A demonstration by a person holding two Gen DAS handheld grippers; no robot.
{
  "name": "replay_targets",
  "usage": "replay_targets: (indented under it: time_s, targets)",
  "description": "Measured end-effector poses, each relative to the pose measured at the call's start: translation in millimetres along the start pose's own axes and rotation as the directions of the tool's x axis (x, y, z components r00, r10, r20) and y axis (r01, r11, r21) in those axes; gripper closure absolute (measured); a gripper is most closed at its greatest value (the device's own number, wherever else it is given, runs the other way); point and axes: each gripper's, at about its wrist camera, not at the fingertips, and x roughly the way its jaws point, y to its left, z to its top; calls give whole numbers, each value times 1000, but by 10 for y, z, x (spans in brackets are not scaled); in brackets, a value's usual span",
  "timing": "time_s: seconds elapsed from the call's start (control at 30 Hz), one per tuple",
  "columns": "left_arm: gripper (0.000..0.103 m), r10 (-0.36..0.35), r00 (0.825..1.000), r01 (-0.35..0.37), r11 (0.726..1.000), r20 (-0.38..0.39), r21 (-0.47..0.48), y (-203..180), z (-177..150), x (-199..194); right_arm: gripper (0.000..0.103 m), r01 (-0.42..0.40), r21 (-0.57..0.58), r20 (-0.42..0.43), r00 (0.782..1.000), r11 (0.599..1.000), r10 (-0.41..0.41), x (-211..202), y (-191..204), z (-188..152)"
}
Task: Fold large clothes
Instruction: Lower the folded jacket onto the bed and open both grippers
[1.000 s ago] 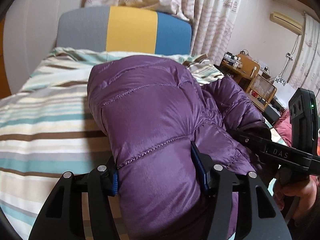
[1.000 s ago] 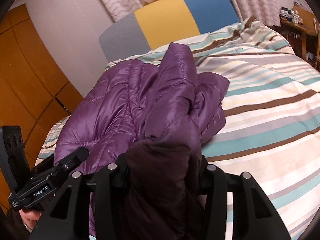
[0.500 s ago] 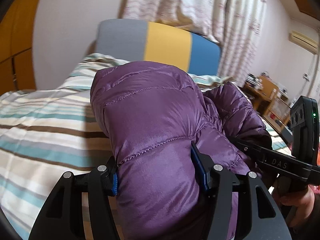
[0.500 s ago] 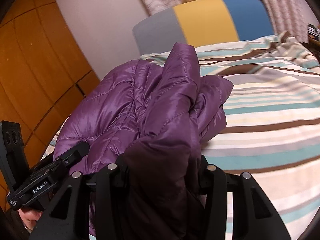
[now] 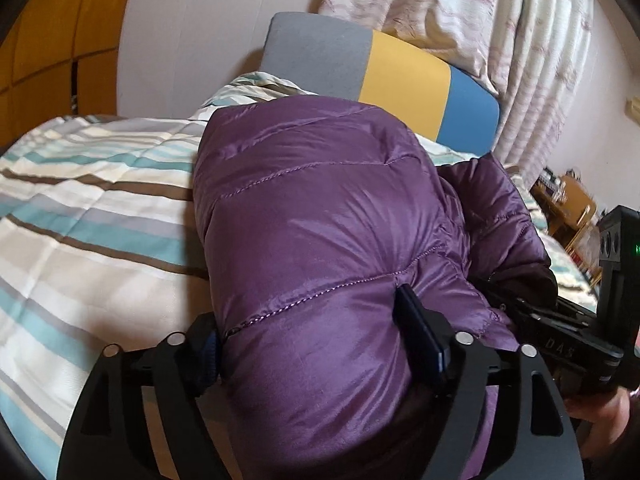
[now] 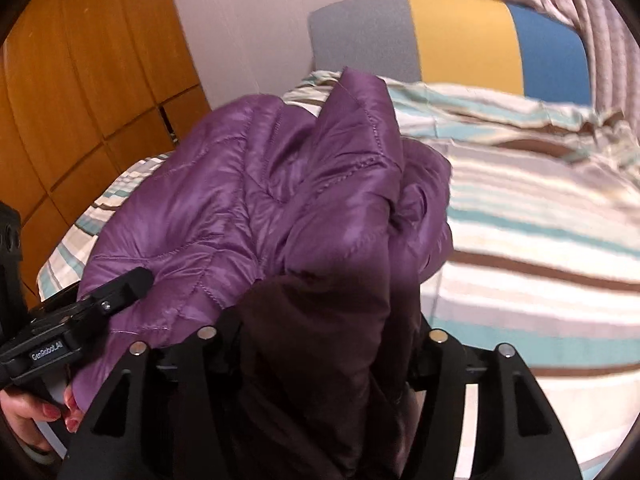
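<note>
We take the purple down jacket [image 5: 320, 240] as the reference item. It lies in a bulky mound on the striped bed cover [image 5: 92, 220], on the near side of the grey, yellow and blue headboard [image 5: 384, 76]. The mound is already doubled over: in the right wrist view a quilted panel stands up as a ridge across the middle of the jacket, and a darker lining section [image 6: 320, 352] hangs toward the camera.

The left gripper [image 5: 312, 344] has a thick fold of the jacket between its jaws. These jaws have just been opening; the blue pad [image 5: 420, 336] on the right-hand finger is in contact with the fabric, while the other pad is largely hidden by the bulge. We judge the fold as contained between the jaws, not firmly clamped.

The right gripper [image 6: 320, 336] has the dark lining bundle between its jaws, which have also just been opening. Its pads are covered by fabric, so we cannot tell whether they are pressing on it.

Judgement on progress: we assess at least one fold as laid and the jacket as set down on the bed cover, with both grippers at the release stage. What remains is to flatten the ridge, tuck the loose section to the right of the mound, and square the stack. The padding appears springy, so the fold may reopen once freed.

Away from the jacket, wooden panelling [image 6: 80, 80] lines the wall left of the headboard and curtains [image 5: 480, 20] hang behind it.
</note>
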Motion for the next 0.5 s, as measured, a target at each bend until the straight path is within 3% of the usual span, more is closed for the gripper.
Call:
replay_targets:
  time_s: [0.1,0.27,0.37,0.4,0.5]
  targets:
    - [21,10,1000,-10,999,-3,42,-50,-41,-22,41,-29,94,-12,999,995,30,-28,-195,-108]
    - [14,23,1000,-22,999,-3,40,-32,-141,-47,36,-22,131,-5,1000,991,23,-151,-259,-282]
    - [11,28,999,-28,1000,-19,-14,10,-115,-39,20,-9,173,-31,999,985,15,-86,-352,-245]
    - [9,35,999,-35,999,-25,-21,1,-99,-57,20,-19,188,-35,999,982,26,-93,-361,-244]
    - [3,104,994,-104,995,-8,8,-106,-69,-207,19,-35,200,5,999,979,34,-259,-409,-209]
